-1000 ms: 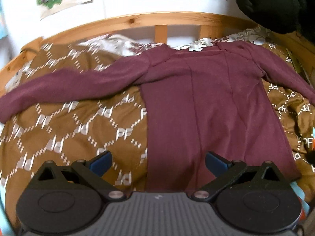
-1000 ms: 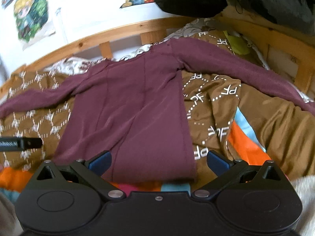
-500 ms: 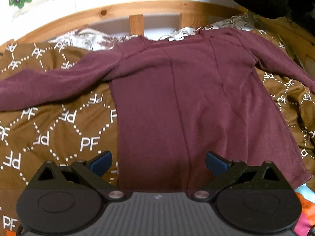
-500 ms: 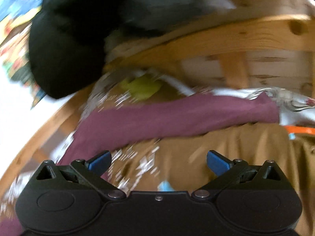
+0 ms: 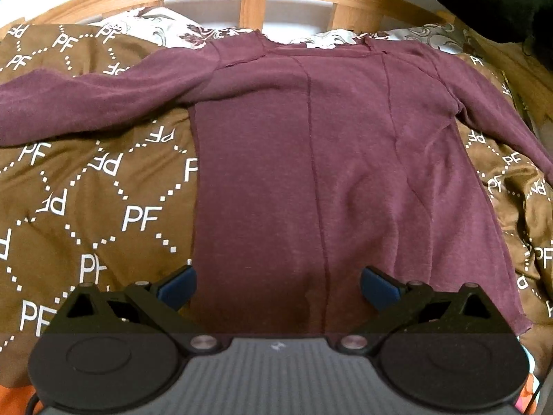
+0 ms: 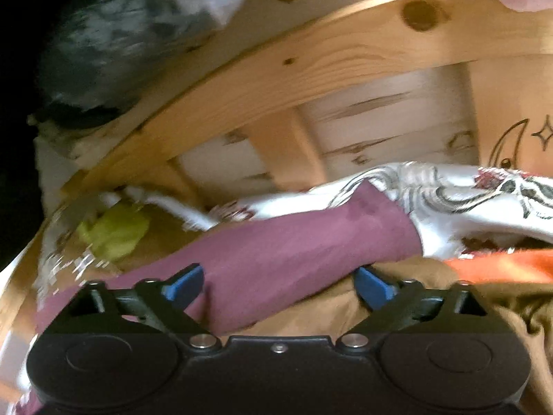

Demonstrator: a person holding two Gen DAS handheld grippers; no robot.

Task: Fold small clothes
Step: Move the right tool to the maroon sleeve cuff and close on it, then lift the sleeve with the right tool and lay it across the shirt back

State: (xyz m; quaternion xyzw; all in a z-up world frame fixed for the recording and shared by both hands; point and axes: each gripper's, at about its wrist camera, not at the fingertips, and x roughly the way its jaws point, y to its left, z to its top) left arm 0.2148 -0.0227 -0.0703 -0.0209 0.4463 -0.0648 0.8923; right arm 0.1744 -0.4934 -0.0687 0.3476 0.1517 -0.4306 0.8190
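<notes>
The left hand-held gripper (image 5: 278,285) hangs wide open above the hem of one maroon long-sleeved top (image 5: 331,159), touching nothing. The right hand-held gripper (image 6: 278,285) is closing, the top's sleeve (image 6: 297,242) between its blue pads, not yet pinched. The top lies flat on a brown patterned blanket (image 5: 103,207) covering a bed with a wooden frame (image 5: 252,10).

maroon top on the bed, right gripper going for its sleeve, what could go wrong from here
1. The right gripper is closing around the sleeve, which lies on the loose brown blanket; it may pinch blanket too.
2. The sleeve's cuff rests on the white patterned sheet, which could drag along.
3. The left gripper hangs open over the maroon top, so nothing pins the body if the sleeve pulls.
</notes>
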